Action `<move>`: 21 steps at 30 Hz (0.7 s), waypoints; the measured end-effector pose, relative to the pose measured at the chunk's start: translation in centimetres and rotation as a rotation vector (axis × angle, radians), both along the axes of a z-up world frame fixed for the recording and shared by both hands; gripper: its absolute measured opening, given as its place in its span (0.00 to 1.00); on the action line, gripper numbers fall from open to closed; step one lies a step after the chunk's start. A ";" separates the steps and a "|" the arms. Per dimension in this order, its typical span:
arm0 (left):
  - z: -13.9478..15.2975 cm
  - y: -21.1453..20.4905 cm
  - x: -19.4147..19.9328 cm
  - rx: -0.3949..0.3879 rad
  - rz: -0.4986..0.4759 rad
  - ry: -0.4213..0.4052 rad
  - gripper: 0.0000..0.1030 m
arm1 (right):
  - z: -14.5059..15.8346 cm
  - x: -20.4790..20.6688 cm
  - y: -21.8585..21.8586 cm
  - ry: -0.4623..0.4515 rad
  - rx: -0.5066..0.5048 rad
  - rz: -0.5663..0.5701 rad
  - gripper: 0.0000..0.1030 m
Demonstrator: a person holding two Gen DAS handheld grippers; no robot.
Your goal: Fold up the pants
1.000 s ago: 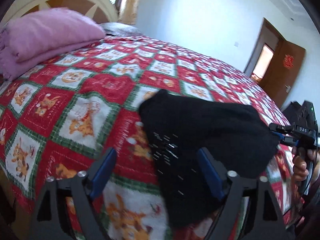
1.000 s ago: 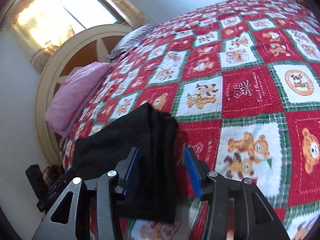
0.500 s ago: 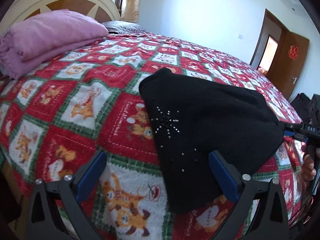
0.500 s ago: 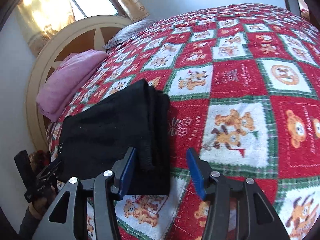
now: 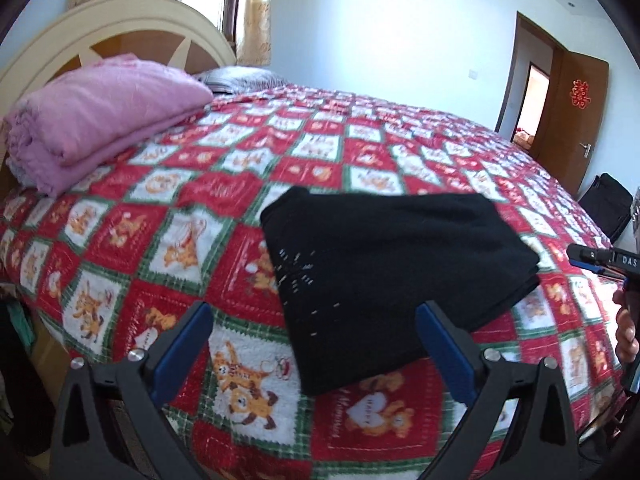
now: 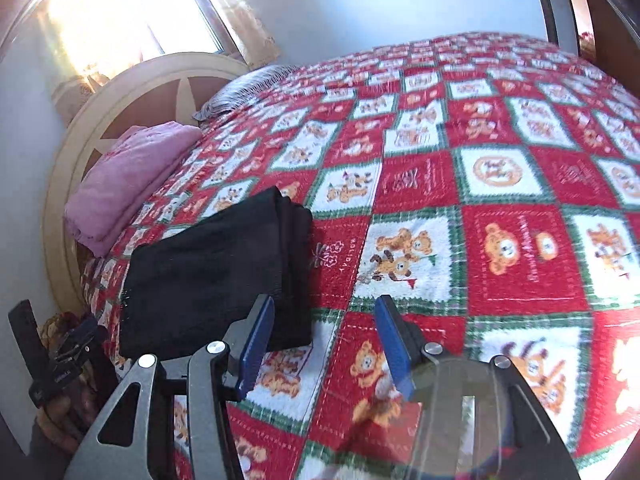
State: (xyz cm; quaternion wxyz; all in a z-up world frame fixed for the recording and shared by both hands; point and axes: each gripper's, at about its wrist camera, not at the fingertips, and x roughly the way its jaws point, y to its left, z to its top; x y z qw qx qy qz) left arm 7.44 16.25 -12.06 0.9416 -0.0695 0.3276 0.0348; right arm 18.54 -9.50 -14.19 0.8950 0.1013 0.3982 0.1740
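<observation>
On the far left I saw the folded pink blanket (image 5: 100,116) lying against the cream headboard (image 5: 120,20), with a grey striped pillow (image 5: 240,78) just beside it. My left gripper (image 5: 314,346) hung above the near edge of the bed, its blue-padded jaws spread wide with nothing between them. The black pants (image 5: 384,264) lay folded into a compact stack on the red-and-green teddy-bear bedspread (image 5: 160,200), near that front edge, a small rhinestone pattern showing on their upper layer. Further right, my right gripper (image 6: 324,344) was also spread apart and empty; its left pad (image 6: 256,344) sat in front of the pants' (image 6: 212,272) near corner, though I could not tell whether it touched the cloth. Beyond the bed on the right stood the open brown door (image 5: 576,120) and a black bag (image 5: 606,206) on the floor.
</observation>
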 end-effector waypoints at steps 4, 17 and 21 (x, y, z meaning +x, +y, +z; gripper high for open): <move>1.8 -1.3 -1.1 0.005 -0.010 -0.036 1.00 | 2.9 -3.2 0.0 -0.077 -0.026 0.012 0.53; 6.5 -3.5 -4.0 0.001 -0.026 -0.141 1.00 | 10.2 -10.4 1.8 -0.311 -0.119 0.057 0.60; 7.3 -4.1 -4.3 0.030 -0.030 -0.165 1.00 | 10.6 -10.7 2.1 -0.316 -0.128 0.067 0.60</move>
